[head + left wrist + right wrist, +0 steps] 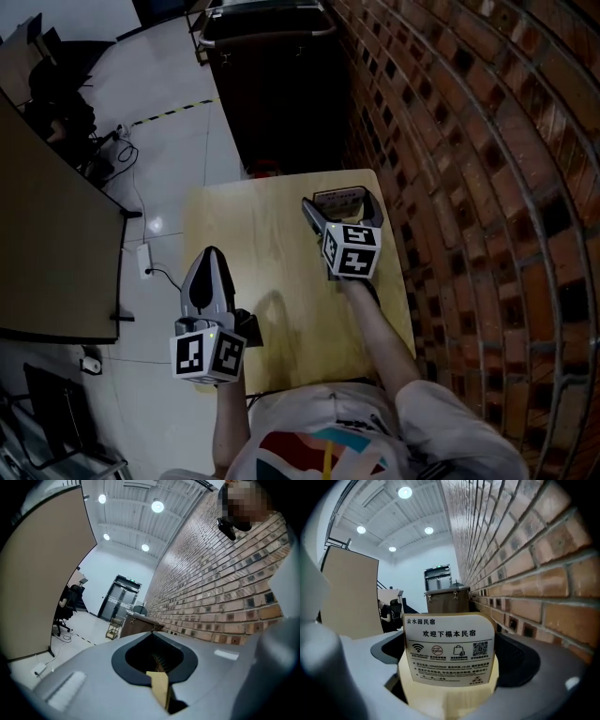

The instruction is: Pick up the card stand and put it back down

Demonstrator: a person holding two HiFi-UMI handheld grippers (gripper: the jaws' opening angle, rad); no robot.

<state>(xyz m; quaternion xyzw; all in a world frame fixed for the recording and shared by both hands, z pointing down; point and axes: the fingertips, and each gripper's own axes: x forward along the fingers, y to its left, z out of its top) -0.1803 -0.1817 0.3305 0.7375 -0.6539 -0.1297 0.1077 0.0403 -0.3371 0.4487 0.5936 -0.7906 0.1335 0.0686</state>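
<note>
The card stand [339, 200], a pale wooden base holding a white printed card [449, 651], is at the far right of the small wooden table [262, 309]. My right gripper [342, 208] reaches over it, one jaw on each side of the base, shut on the stand. In the right gripper view the card stands upright and fills the space between the jaws of that gripper [450, 672]. My left gripper [210, 258] hovers over the table's left edge with its jaws drawn to a point, shut and holding nothing. It points toward the far doors [117, 604].
A brick wall [469, 187] runs close along the table's right side. Beyond the table's far edge stands a dark cabinet [272, 84]. A tan partition board [47, 234] is at the left, with cables and a power strip [145, 261] on the floor.
</note>
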